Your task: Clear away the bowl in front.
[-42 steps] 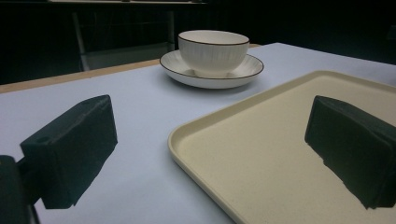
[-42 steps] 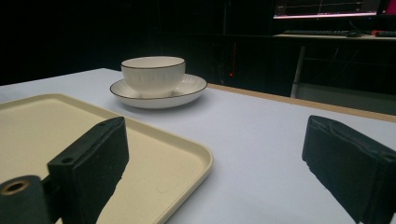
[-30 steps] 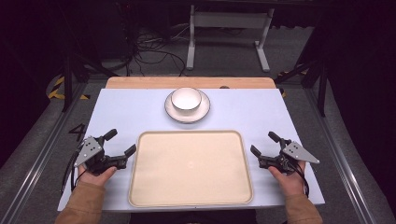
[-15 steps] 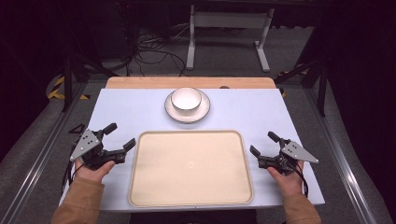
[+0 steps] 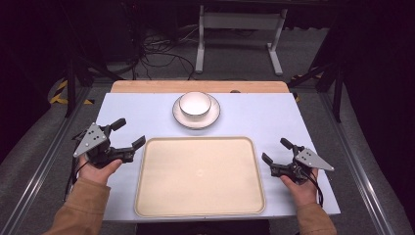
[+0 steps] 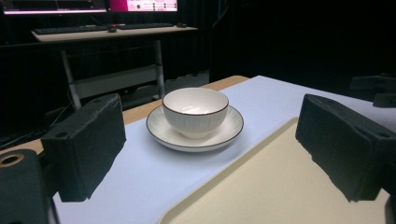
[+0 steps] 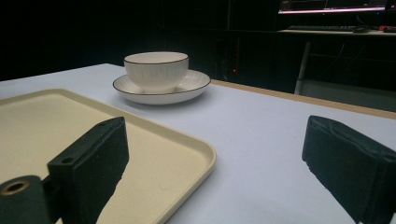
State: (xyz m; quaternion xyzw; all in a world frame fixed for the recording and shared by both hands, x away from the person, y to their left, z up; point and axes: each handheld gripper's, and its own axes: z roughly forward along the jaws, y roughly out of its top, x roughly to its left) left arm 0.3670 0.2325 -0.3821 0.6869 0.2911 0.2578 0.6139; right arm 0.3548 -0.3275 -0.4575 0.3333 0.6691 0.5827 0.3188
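High view: left tongs (image 5: pixel 128 133) gape beside tray (image 5: pixel 200 205); bowl (image 5: pixel 195 104) beyond.

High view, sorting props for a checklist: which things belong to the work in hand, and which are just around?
In the work:
left gripper, open
right gripper, open
beige tray
white bowl
saucer under it

Just around:
table
metal stand
floor cables

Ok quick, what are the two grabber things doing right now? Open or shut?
Left gripper: open, holding nothing, beside the tray.
Right gripper: open, holding nothing, at the tray's other side.
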